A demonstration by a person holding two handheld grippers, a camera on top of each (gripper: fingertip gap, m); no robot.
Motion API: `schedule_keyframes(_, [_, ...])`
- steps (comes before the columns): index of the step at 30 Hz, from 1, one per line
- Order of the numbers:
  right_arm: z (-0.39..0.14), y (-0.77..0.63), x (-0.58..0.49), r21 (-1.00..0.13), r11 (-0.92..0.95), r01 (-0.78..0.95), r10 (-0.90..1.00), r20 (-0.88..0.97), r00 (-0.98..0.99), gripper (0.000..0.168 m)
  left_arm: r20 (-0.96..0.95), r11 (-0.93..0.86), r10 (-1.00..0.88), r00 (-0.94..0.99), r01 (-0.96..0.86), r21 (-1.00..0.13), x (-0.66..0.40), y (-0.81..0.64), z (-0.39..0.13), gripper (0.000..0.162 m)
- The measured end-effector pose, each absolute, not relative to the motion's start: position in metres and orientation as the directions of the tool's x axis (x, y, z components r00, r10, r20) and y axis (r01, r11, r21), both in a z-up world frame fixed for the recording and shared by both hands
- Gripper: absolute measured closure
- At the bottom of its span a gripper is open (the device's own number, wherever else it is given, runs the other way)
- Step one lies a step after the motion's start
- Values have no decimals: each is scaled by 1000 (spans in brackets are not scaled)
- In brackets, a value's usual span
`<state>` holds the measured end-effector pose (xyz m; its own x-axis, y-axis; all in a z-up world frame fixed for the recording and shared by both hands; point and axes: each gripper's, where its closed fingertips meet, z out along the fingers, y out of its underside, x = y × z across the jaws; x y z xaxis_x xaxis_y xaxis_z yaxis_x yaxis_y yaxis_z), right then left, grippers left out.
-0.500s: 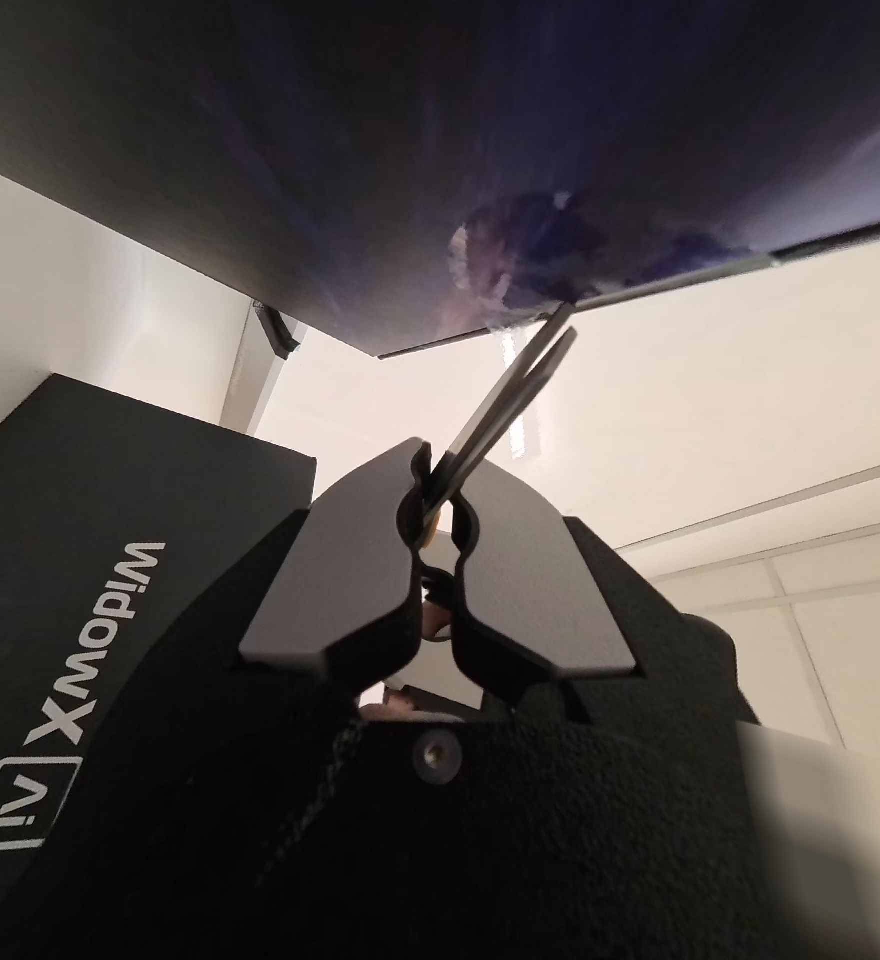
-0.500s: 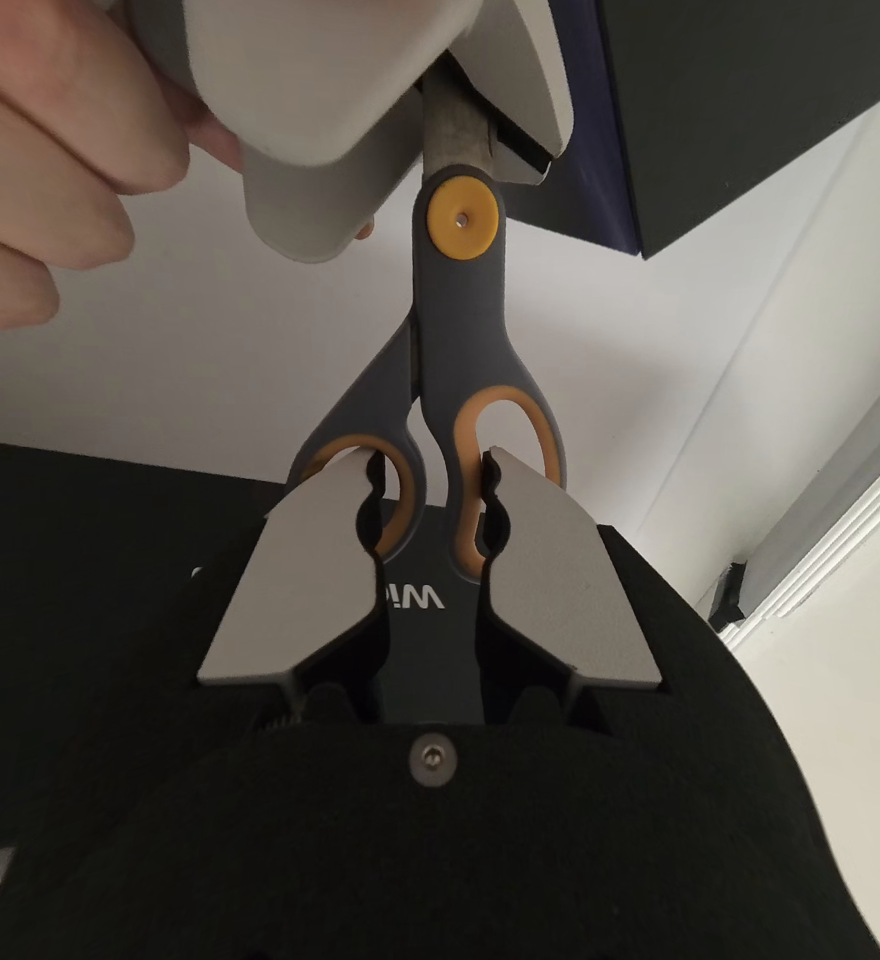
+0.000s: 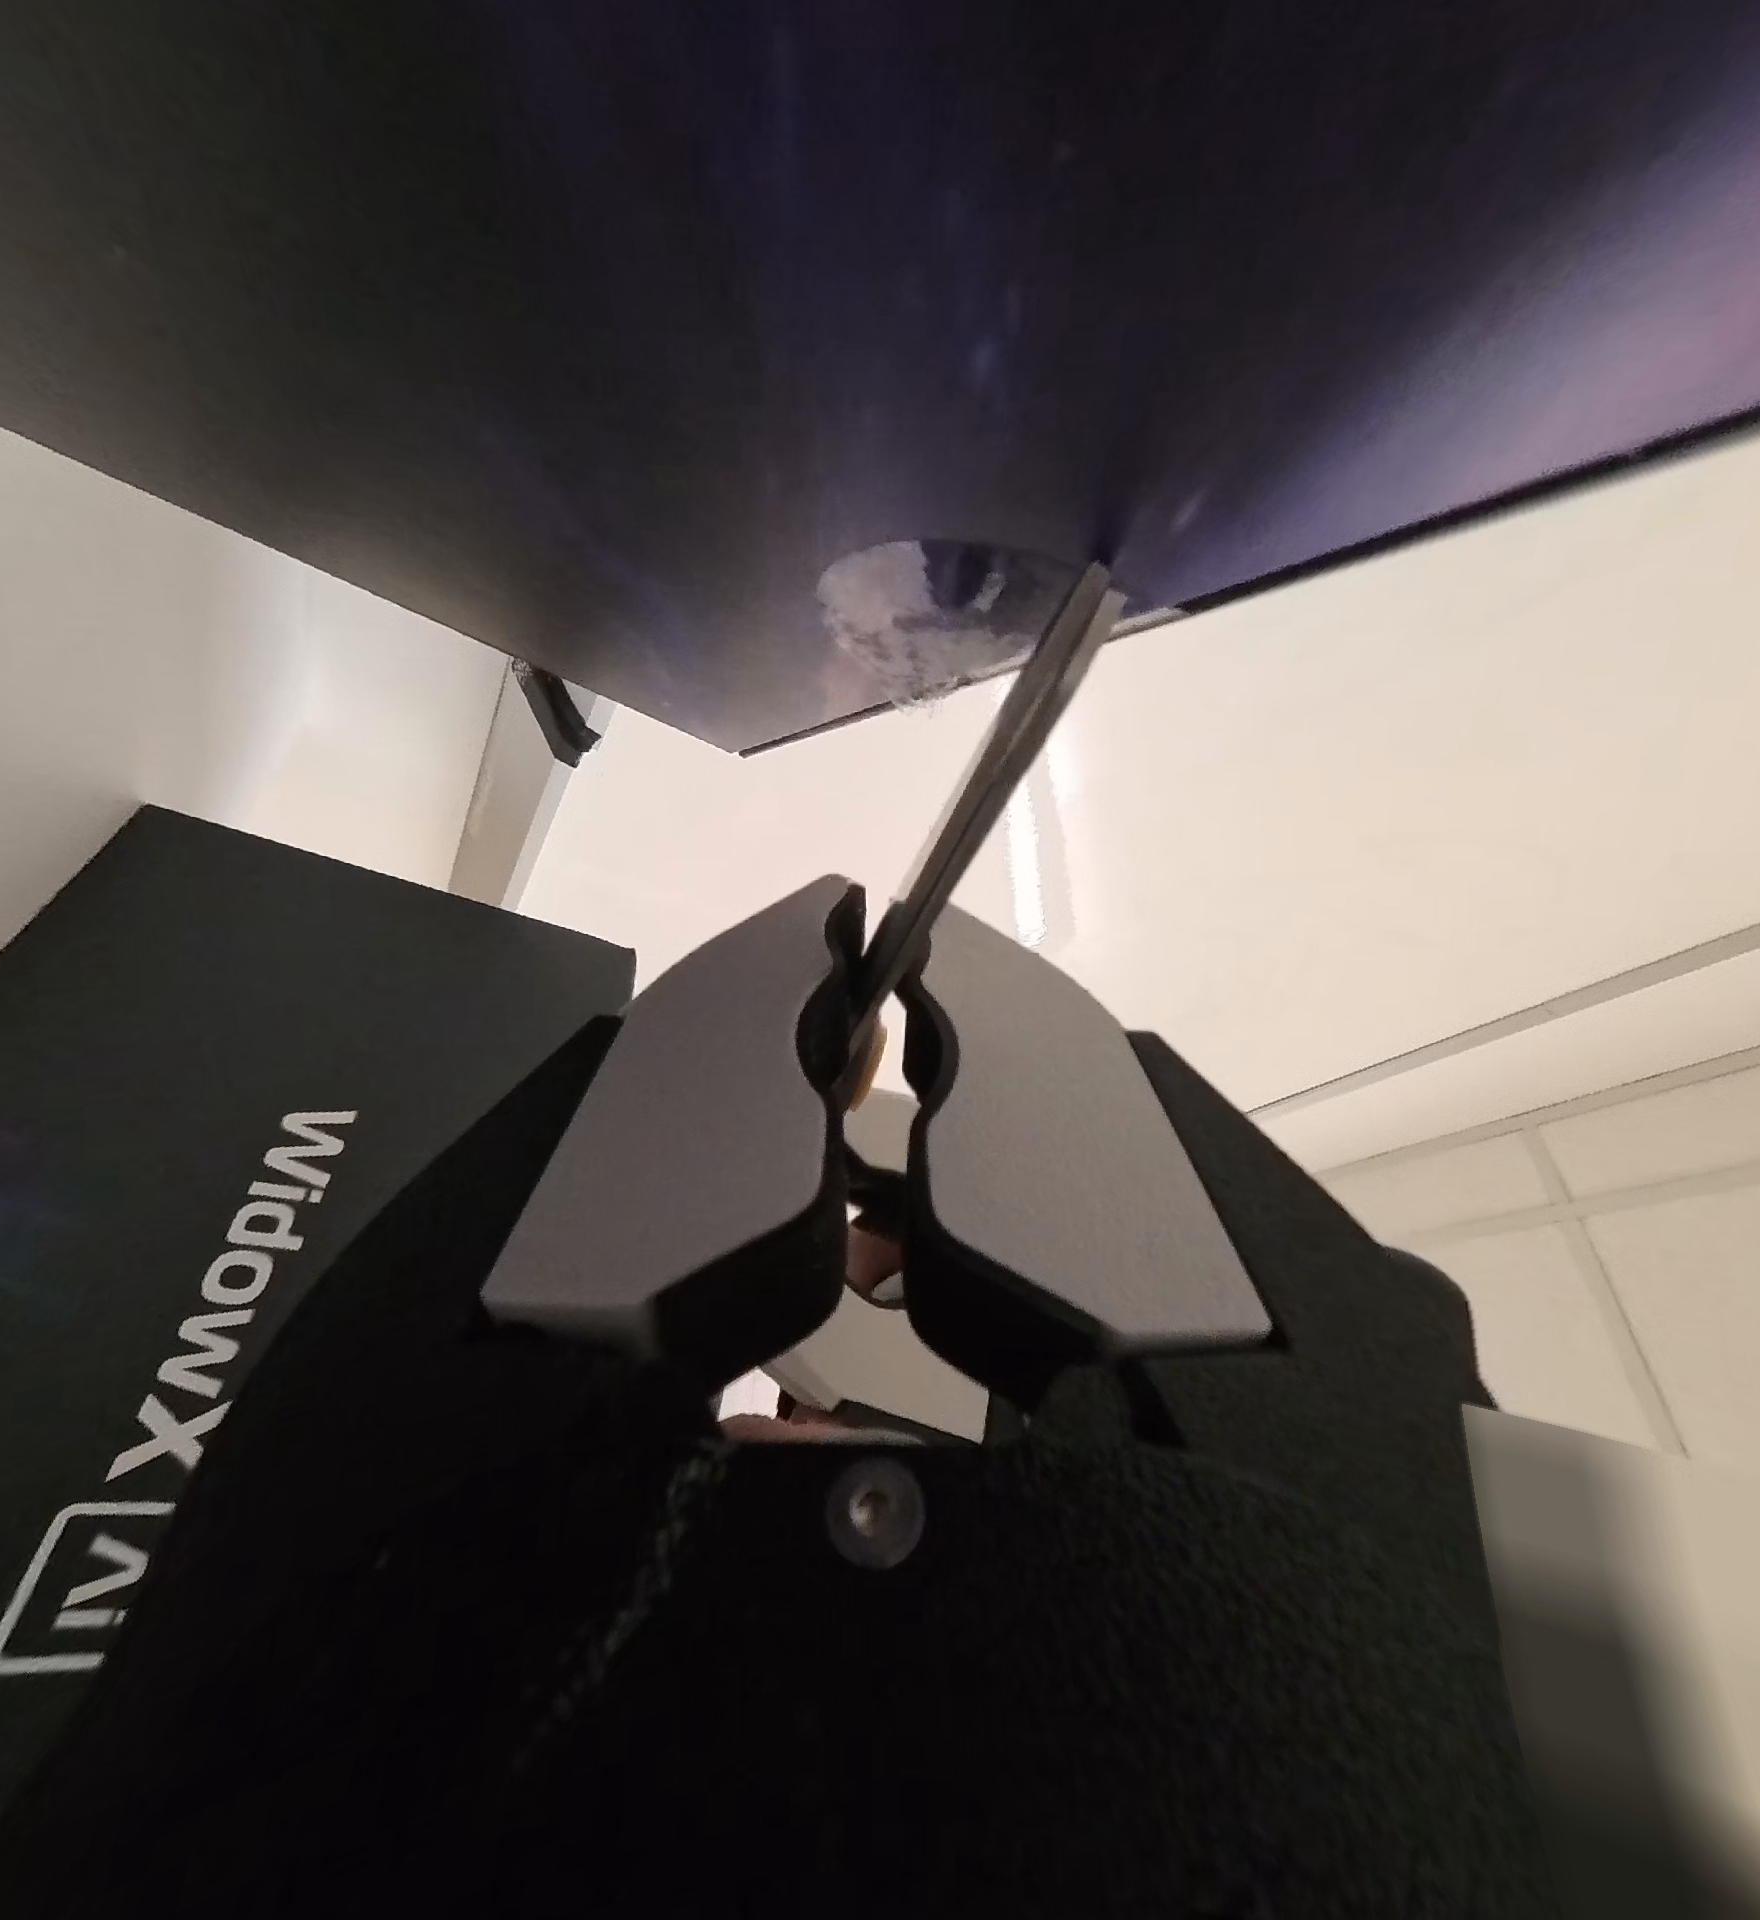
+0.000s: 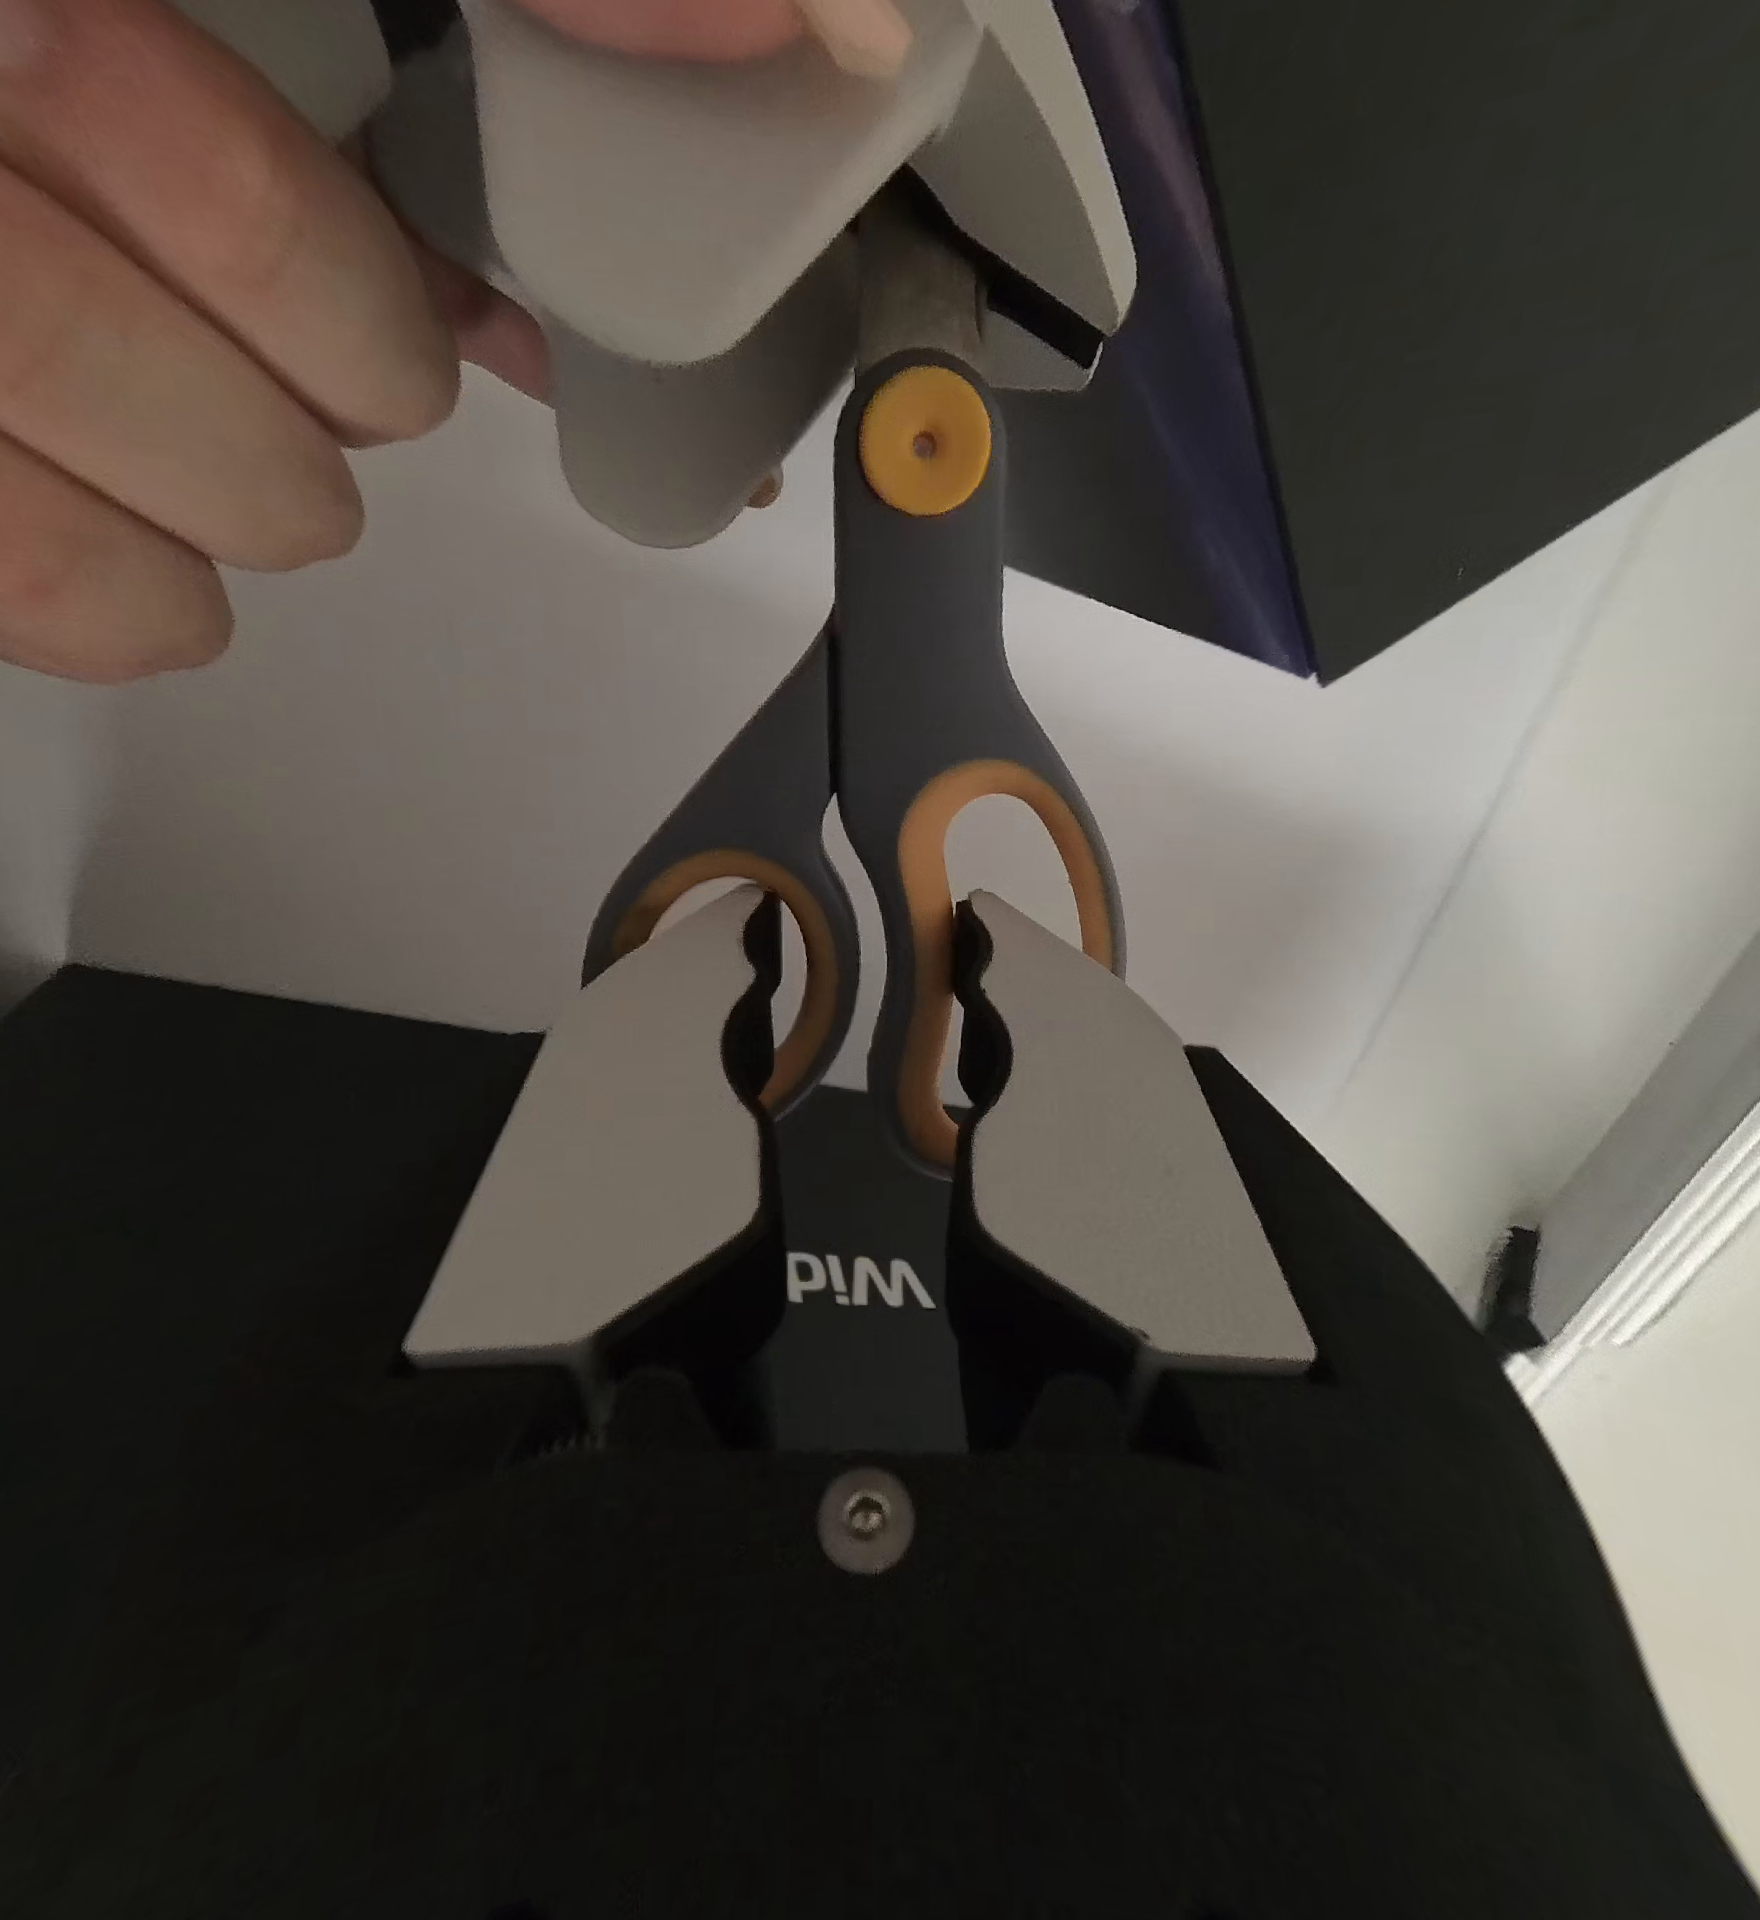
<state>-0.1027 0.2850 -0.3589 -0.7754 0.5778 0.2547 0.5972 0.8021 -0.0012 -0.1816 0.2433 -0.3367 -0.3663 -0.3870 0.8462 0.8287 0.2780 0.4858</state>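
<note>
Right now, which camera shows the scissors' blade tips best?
The left wrist view: the grey-and-orange-handled scissors' steel blades run from the left gripper up to the dark box's edge. The right wrist view shows only the handles, the right gripper's fingers inside the loops; the blades are hidden.

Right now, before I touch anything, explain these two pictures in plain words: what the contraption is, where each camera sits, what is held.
There is no robot here. A person holds a two-fingered clamp in each hand, and each clamp carries a camera looking along its fingers. The left wrist view shows the left gripper shut on the blades of the scissors. The blade tips reach the edge of a dark box overhead, beside a round pale seal. A black box with white lettering sits at lower left. The right wrist view shows the right gripper, fingers apart, one inside each orange-lined handle loop. Above it, a hand holds the other clamp.
</note>
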Motion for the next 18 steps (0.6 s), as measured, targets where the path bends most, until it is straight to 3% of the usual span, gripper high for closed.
schedule_keyframes(11, [-359,282,-73,-194,684,703,729,178,-661,136,932,282,-241,-269,900,333,-143,243,-349,161])
schedule_keyframes(18, [-351,273,-56,-300,566,768,817,82,-570,135,986,250,-121,-111,958,138,-126,235,-340,161])
